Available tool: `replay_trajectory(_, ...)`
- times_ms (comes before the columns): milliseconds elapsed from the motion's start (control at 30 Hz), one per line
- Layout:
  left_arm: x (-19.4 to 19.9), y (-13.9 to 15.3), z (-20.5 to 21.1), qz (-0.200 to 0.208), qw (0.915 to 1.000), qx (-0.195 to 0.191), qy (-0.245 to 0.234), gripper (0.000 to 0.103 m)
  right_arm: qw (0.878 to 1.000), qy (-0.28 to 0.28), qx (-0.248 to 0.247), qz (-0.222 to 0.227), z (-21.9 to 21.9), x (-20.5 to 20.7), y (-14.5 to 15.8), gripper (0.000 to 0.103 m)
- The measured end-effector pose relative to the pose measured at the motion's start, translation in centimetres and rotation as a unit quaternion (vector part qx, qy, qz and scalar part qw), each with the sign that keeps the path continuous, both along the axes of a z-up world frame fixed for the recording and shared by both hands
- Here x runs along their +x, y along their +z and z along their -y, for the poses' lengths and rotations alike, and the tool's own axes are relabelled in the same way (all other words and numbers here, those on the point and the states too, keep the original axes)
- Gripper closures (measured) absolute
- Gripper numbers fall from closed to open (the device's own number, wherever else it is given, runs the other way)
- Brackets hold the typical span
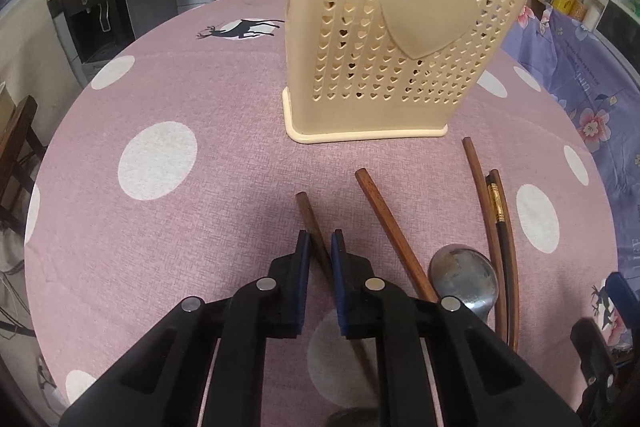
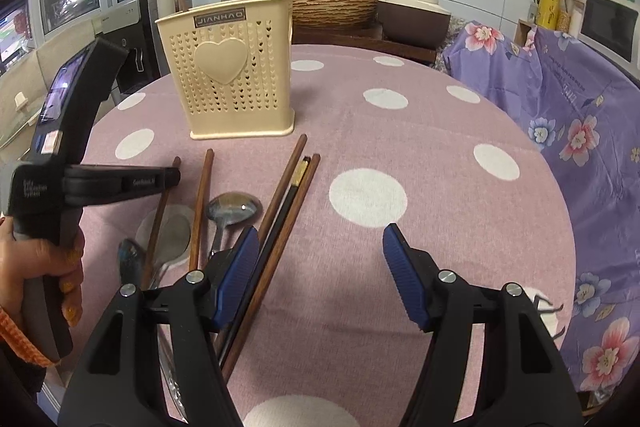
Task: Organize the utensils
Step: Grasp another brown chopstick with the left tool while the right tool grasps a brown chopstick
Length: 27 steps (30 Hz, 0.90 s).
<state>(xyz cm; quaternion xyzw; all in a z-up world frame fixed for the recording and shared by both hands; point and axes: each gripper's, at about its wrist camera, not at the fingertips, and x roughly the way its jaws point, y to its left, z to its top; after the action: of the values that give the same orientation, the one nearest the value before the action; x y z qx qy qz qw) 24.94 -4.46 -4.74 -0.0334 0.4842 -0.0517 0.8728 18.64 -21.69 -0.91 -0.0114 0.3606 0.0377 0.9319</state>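
Observation:
A cream perforated utensil holder [image 1: 400,39] with a heart stands on the table; in the right wrist view [image 2: 236,71] it holds a black and a brown chopstick. My left gripper [image 1: 321,247] is closed around a brown chopstick [image 1: 308,215] lying on the cloth, its end sticking out ahead. A second brown chopstick [image 1: 392,231], a metal spoon [image 1: 464,275] and a bundle of brown and black chopsticks [image 1: 496,223] lie to its right. My right gripper [image 2: 320,247] is open and empty above the cloth, right of the chopstick bundle [image 2: 280,211]. Another spoon [image 2: 130,261] lies at left.
The round table has a pink polka-dot cloth [image 2: 400,147]. A purple floral cloth [image 2: 560,115] covers something at the right. A water dispenser [image 1: 92,7] stands beyond the table's left side. A wooden basin and rice cooker [image 2: 412,15] sit behind.

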Motion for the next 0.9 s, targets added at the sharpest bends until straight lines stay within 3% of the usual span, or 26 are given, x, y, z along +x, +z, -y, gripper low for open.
replay_trajectory(200, -0.2, 0.0, -1.8, -0.011, 0.9987, -0.048, 0.012, 0.095, 0.996, 0.063, 0.044, -0.038, -1.5, 3.3, 0.6, 0.041)
replay_trajectory(433, -0.8, 0.1, -3.5, -0.011, 0.9970, -0.073, 0.024, 0.095, 0.984, 0.152, 0.035, -0.087, -6.7, 8.0, -0.1, 0.060)
replay_trajectory(500, -0.9, 0.2, -3.9, -0.011, 0.9962, -0.082, 0.027, 0.095, 0.979, 0.168, 0.027, -0.108, -8.1, 9.2, -0.9, 0.070)
replay_trajectory(900, -0.5, -0.2, -4.7, -0.013, 0.9949, -0.096, 0.031, 0.095, 0.977, 0.164, -0.019, -0.133, -10.9, 11.9, -3.7, 0.087)
